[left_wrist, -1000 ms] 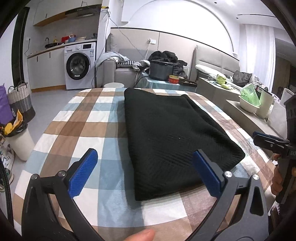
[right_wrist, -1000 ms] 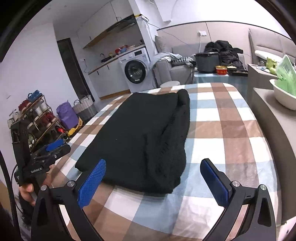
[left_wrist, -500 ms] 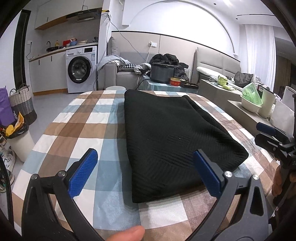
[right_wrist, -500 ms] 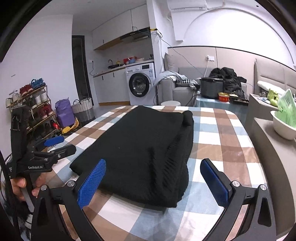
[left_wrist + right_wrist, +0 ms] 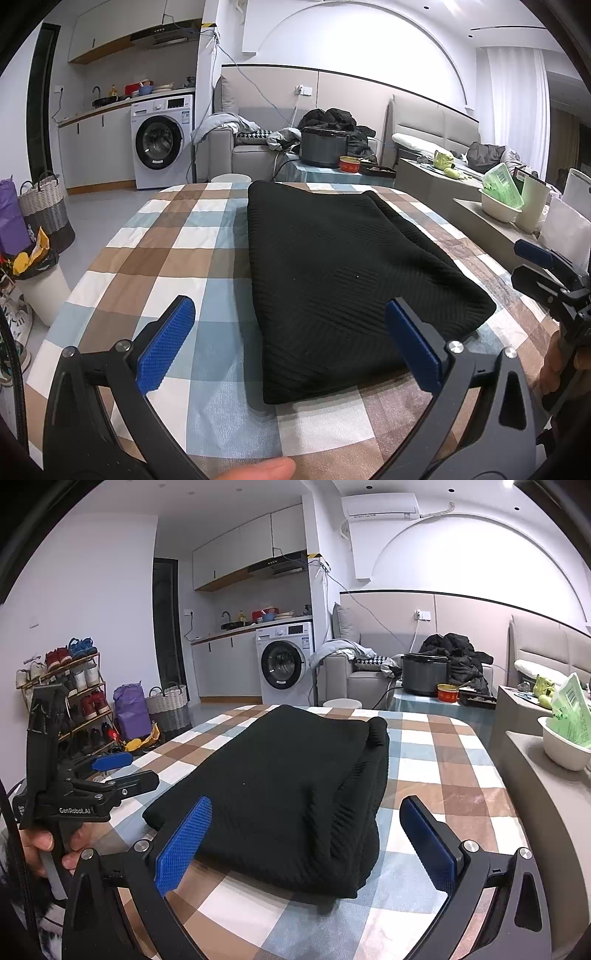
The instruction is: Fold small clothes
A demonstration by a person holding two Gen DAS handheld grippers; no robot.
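Black knit garment lying folded into long rectangle on checked tablecloth, washing machine standing well behind it. Left gripper hovering at garment's near end, fingers spread wide, gripping nothing. Right gripper hovering at same end, fingers likewise spread, empty. Likely risk: thick layered edge on garment's right side slipping apart if only top layer is getting pinched, next fold going crooked.
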